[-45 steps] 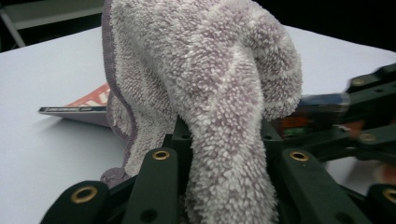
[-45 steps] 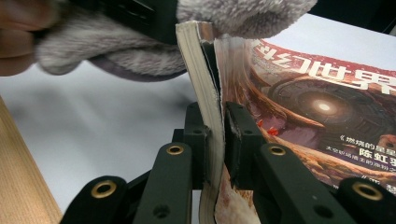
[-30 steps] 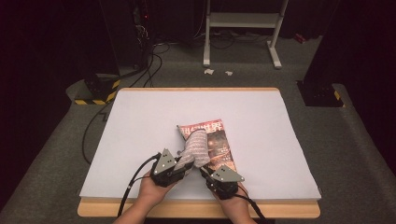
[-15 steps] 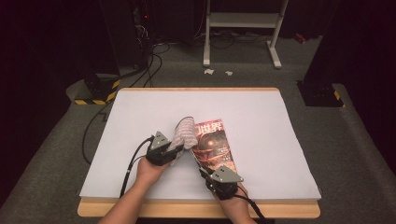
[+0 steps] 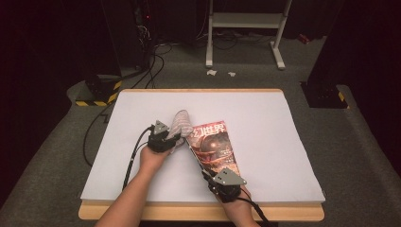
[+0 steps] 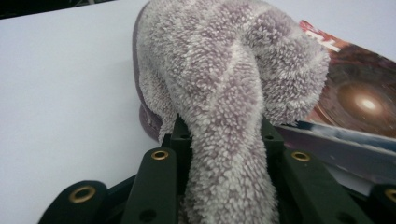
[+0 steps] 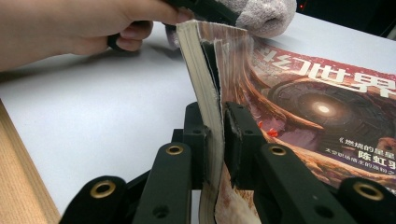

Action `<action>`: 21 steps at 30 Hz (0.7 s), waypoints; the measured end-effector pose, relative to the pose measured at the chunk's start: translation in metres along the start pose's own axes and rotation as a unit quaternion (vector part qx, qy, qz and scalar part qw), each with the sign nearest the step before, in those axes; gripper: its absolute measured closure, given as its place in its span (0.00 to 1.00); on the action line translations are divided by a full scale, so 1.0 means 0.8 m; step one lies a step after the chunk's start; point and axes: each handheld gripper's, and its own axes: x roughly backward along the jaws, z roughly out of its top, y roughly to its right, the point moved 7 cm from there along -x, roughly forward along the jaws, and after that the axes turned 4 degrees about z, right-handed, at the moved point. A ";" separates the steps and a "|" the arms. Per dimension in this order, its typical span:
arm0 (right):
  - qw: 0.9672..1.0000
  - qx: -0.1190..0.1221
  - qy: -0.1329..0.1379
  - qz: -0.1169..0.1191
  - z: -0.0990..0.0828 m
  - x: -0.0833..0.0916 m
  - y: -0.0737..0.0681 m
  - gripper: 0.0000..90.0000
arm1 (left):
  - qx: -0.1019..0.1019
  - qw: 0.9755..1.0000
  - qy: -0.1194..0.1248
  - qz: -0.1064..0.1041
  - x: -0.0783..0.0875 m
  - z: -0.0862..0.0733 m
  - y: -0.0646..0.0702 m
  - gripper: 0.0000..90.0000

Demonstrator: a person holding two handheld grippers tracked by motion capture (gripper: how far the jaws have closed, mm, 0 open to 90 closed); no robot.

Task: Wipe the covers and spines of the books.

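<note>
Left hand-held gripper (image 5: 174,138) clamps the fluffy towel (image 6: 224,79), seemingly touching the magazine (image 5: 215,146) alongside.

white table cover (image 5: 265,113) on a wooden table (image 5: 198,211); beyond, cables (image 5: 156,56), a white stand (image 5: 246,21), striped block (image 5: 97,92).

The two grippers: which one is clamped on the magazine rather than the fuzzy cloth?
The right gripper, nearest the table's front edge, pinches the magazine by its spine side. The left gripper instead squeezes the fuzzy grey cloth.
</note>
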 end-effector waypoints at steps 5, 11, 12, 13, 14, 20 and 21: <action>1.000 -0.004 0.004 0.000 0.001 0.000 0.001 0.88 | -0.005 1.000 -0.002 -0.003 0.004 0.001 0.004 0.76; 1.000 0.006 0.002 -0.003 0.000 0.000 -0.001 0.88 | -0.014 1.000 0.005 -0.017 0.017 -0.003 0.018 0.76; 1.000 0.008 0.000 -0.003 0.000 0.000 -0.001 0.88 | -0.017 1.000 0.009 -0.022 0.022 -0.004 0.023 0.76; 1.000 0.008 0.000 -0.002 0.000 0.000 -0.001 0.88 | -0.021 0.999 0.012 -0.026 0.026 -0.005 0.028 0.76; 1.000 0.008 0.001 -0.002 0.001 0.001 0.000 0.88 | -0.026 0.999 0.019 -0.035 0.035 -0.006 0.038 0.76; 1.000 0.006 0.000 -0.003 0.000 0.001 0.000 0.89 | -0.031 0.997 0.032 -0.062 0.061 -0.010 0.067 0.76; 1.000 0.005 0.001 -0.002 0.001 0.001 0.000 0.89 | -0.033 0.997 0.035 -0.067 0.067 -0.010 0.073 0.76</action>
